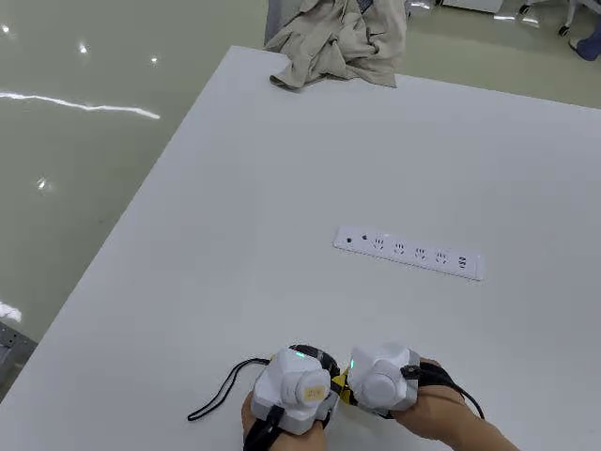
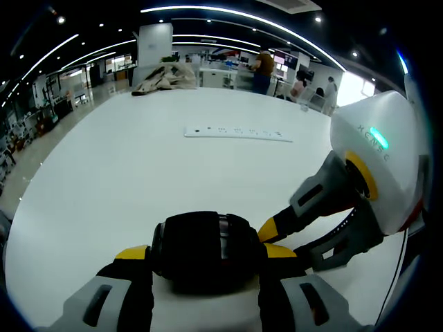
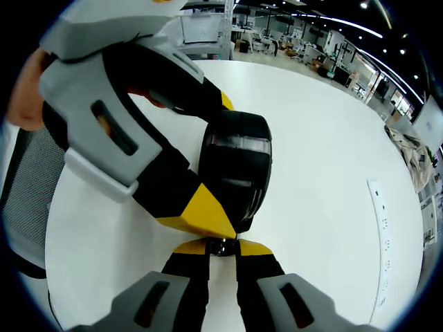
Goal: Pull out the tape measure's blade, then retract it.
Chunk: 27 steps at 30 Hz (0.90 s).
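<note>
The black tape measure (image 2: 208, 242) sits on the white table (image 1: 282, 188) close to the near edge. My left gripper (image 2: 206, 253) is shut on its body, one jaw on each side. In the right gripper view the case (image 3: 235, 173) lies just ahead of my right gripper (image 3: 223, 247), whose yellow fingertips (image 3: 256, 247) are pinched on a small dark tab at the case's mouth. No length of blade shows. From the head view both grippers, left (image 1: 324, 387) and right (image 1: 349, 387), meet nose to nose and hide the case. A black wrist strap (image 1: 221, 395) trails left.
A white power strip (image 1: 408, 252) lies mid-table, beyond the grippers. A crumpled beige cloth (image 1: 338, 42) rests at the far edge. The table's left edge (image 1: 122, 244) runs diagonally, with glossy floor past it. People and desks stand far behind.
</note>
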Each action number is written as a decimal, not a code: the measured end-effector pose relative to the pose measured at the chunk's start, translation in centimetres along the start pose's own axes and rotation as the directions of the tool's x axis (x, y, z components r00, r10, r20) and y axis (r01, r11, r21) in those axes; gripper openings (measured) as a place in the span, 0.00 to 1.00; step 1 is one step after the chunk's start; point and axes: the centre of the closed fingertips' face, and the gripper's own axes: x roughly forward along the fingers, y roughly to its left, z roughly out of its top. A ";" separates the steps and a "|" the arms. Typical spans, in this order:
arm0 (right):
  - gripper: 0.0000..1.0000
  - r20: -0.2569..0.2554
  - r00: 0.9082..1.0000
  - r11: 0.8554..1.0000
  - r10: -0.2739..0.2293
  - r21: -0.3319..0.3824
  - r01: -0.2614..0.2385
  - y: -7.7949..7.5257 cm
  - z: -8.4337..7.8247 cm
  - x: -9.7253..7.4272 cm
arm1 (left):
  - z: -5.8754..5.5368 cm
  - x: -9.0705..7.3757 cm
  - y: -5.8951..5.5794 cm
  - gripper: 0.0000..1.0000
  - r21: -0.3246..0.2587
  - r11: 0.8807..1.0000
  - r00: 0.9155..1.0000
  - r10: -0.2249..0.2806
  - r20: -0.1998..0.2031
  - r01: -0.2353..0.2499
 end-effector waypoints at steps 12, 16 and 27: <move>0.15 -0.007 1.000 1.000 -0.011 0.000 0.011 0.0 0.0 -0.1 | 0.0 0.0 0.0 0.59 -0.009 1.000 1.000 0.004 0.001 -0.004; 0.15 -0.011 1.000 1.000 -0.013 -0.014 0.012 -0.1 0.0 -0.1 | 0.1 0.0 0.0 0.60 -0.008 1.000 1.000 0.005 -0.002 -0.005; 0.16 -0.031 0.999 0.999 -0.017 -0.029 0.017 -0.1 -0.1 -0.1 | 0.2 0.0 0.1 0.60 -0.031 1.000 1.000 -0.003 -0.009 0.003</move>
